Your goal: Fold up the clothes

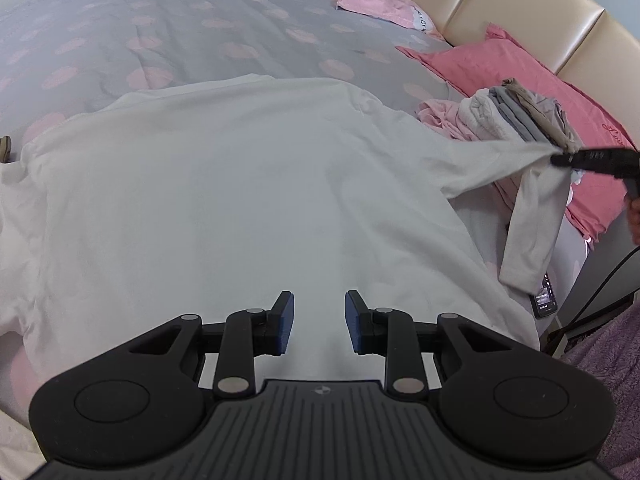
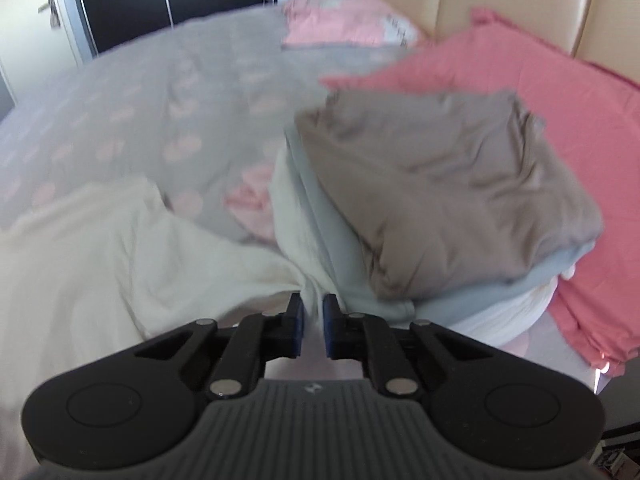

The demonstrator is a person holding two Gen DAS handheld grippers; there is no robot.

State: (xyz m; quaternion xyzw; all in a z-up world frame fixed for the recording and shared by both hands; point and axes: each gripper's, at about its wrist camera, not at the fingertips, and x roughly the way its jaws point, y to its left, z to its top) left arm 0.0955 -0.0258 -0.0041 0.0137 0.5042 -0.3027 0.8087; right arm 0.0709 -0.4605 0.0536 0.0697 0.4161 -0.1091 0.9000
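A white long-sleeved shirt (image 1: 240, 200) lies spread flat on the bed. My left gripper (image 1: 319, 320) hovers open over its near part, holding nothing. At the far right my right gripper (image 1: 560, 158) is shut on the shirt's sleeve (image 1: 500, 164) and holds it stretched out and raised, with the cuff end hanging down. In the right wrist view the right gripper (image 2: 313, 320) pinches a bunch of white sleeve cloth (image 2: 310, 284) between its blue pads. A stack of folded clothes (image 2: 440, 200), brown on top, then grey and white, sits just behind it.
A grey duvet with pink dots (image 1: 180, 32) covers the bed. Pink pillows (image 1: 500, 68) lean against the beige headboard (image 1: 520, 4). A crumpled pink garment (image 1: 436, 114) lies beside the folded stack (image 1: 520, 116). A dark phone-like device (image 1: 543, 300) and a cable hang at the bed's right edge.
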